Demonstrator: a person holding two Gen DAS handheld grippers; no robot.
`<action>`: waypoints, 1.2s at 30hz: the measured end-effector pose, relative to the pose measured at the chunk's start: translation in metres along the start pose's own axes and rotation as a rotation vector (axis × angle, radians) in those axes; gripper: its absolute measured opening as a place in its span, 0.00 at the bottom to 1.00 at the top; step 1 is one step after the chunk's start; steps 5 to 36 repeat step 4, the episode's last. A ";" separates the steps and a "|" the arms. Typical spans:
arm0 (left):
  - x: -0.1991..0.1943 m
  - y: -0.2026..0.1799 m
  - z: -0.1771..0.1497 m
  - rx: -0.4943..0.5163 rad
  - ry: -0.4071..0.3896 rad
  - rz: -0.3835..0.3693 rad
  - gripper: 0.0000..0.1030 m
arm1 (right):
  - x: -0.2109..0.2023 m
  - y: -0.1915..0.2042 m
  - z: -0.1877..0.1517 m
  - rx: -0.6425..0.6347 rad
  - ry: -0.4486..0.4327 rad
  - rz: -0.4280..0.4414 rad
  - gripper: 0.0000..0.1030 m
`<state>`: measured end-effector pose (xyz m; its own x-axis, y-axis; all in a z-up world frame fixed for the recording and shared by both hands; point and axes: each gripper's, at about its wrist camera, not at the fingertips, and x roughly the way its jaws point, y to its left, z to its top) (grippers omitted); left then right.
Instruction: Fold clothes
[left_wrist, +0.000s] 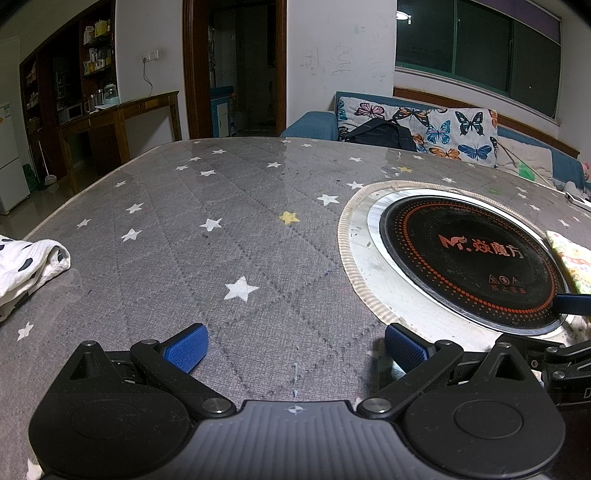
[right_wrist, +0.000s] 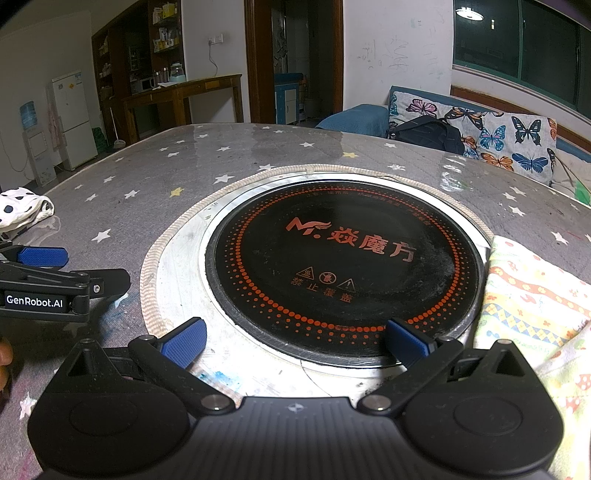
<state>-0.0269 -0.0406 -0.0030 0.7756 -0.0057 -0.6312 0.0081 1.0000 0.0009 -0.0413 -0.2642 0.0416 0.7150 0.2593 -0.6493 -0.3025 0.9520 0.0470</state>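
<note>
A white garment with dark spots (left_wrist: 27, 264) lies bunched at the table's left edge, also visible far left as the spotted garment (right_wrist: 22, 208). A cream cloth with a colourful print (right_wrist: 532, 295) lies at the right, beside the cooktop; its corner (left_wrist: 570, 258) shows in the left wrist view. My left gripper (left_wrist: 293, 347) hovers open over bare grey tablecloth, holding nothing. My right gripper (right_wrist: 295, 341) is open above the near rim of the cooktop, empty. The left gripper's blue pad (right_wrist: 42, 256) appears at the left of the right wrist view.
A round black induction cooktop (right_wrist: 343, 266) with orange dots is set in a metal ring in the grey star-print tablecloth (left_wrist: 221, 240). Behind the table stand a sofa with a butterfly cover (left_wrist: 436, 129), a black bag (left_wrist: 380, 134), a wooden sideboard (left_wrist: 122, 125) and a fridge (right_wrist: 72, 118).
</note>
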 end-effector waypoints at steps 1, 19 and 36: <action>0.000 0.000 0.000 0.000 0.000 0.000 1.00 | 0.000 0.000 0.000 0.000 0.000 0.000 1.00; 0.000 0.000 0.000 0.000 0.000 0.000 1.00 | 0.000 0.000 0.000 0.000 0.000 0.000 1.00; 0.000 0.000 0.000 0.000 0.000 0.000 1.00 | 0.000 0.000 0.000 0.000 0.000 0.000 1.00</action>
